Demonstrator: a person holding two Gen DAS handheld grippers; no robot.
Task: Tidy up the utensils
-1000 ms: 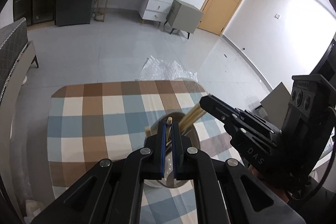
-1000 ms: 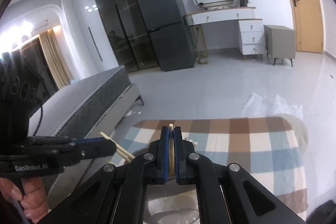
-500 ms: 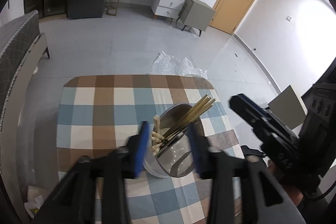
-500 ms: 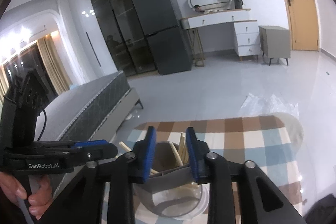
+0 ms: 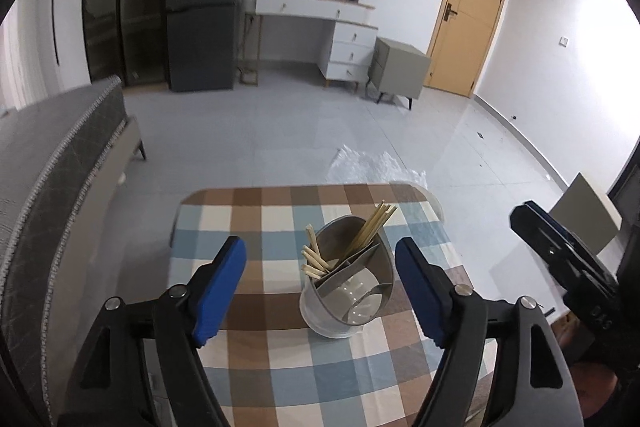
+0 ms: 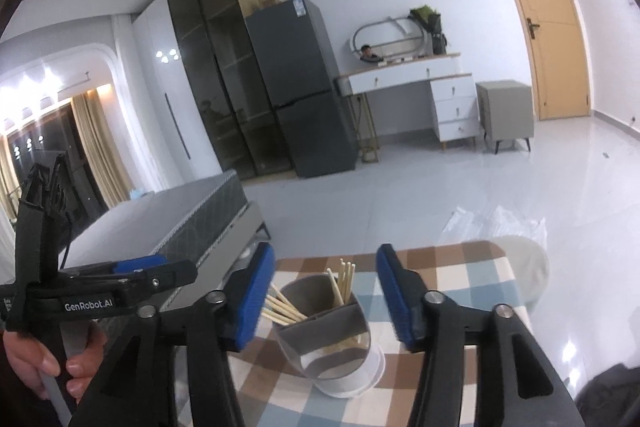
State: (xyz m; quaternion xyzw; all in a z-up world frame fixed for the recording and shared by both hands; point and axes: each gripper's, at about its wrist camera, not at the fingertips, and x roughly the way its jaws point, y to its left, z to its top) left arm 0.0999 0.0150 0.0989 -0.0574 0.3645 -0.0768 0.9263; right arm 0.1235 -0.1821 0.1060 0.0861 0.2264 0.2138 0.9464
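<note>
Left wrist view: left tool [image 5: 320, 293] spread wide, both blue pads apart, nothing between them touching. The utensil holder [image 5: 347, 291] stands on the checkered surface [image 5: 280, 359], toward its right edge, past midway to the far edge. The holder is divided into compartments. One bundle of chopsticks [image 5: 370, 229] leans from the far compartment toward the far right corner; a second bundle [image 5: 314, 259] pokes out on the left side. Right tool [image 5: 560, 259] enters at the frame's right, off the surface's right edge; its state cannot be told here.

Right wrist view: right tool [image 6: 324, 297] spread wide, empty. Utensil holder [image 6: 330, 339] sits between and beyond the pads, not touched. Chopsticks [image 6: 344, 281] upright in the far compartment. Left tool [image 6: 132, 273] at left, gripped by a hand [image 6: 48, 359].
</note>
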